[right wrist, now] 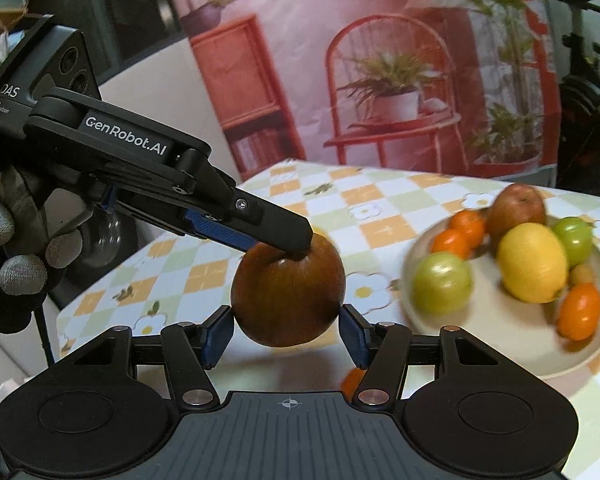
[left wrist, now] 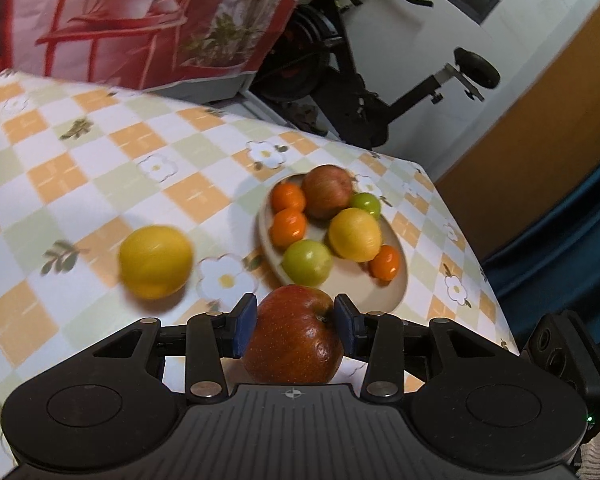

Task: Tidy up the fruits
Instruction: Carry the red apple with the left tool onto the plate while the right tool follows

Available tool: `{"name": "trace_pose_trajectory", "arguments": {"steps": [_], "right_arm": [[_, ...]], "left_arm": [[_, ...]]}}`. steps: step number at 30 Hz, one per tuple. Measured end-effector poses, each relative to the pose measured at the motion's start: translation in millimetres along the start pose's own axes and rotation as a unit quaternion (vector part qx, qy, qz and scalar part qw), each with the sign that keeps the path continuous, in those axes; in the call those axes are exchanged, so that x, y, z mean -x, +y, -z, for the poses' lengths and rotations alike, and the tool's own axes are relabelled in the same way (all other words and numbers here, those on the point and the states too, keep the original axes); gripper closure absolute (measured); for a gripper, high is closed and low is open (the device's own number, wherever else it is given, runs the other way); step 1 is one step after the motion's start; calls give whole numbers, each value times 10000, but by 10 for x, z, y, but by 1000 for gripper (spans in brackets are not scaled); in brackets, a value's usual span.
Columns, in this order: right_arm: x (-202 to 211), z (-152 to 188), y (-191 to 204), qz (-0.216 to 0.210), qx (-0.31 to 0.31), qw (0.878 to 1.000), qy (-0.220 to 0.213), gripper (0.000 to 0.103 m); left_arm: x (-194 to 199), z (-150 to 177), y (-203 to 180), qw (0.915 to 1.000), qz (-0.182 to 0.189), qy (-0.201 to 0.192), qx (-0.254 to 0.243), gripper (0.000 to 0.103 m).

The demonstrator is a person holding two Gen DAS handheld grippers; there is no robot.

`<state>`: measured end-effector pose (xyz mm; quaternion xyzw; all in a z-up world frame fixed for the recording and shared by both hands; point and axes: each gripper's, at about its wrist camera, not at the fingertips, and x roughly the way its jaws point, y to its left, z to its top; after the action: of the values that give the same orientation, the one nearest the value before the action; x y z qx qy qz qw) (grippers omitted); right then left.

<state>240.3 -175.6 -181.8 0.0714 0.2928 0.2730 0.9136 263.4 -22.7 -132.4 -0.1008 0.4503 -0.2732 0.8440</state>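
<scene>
Left gripper (left wrist: 295,322): blue pads clamped on the sides of a red apple (left wrist: 294,336), held above the table's near edge.
Right gripper (right wrist: 287,334): jaws spread, flanking that apple without clear contact.
Plate (left wrist: 396,284): near the table's far right corner, holding another apple, lemon, green fruits, oranges.
Loose lemon (left wrist: 155,261): on the tablecloth (left wrist: 80,176), left of the plate.
</scene>
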Motion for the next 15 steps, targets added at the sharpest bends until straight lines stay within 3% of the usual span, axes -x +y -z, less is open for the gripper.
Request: {"name": "trace_pose_trajectory", "arguments": {"steps": [15], "right_arm": [[372, 60, -745, 612, -413, 9971, -186, 49]], "left_arm": [[-772, -319, -570, 9978, 243, 484, -391, 58]]}}
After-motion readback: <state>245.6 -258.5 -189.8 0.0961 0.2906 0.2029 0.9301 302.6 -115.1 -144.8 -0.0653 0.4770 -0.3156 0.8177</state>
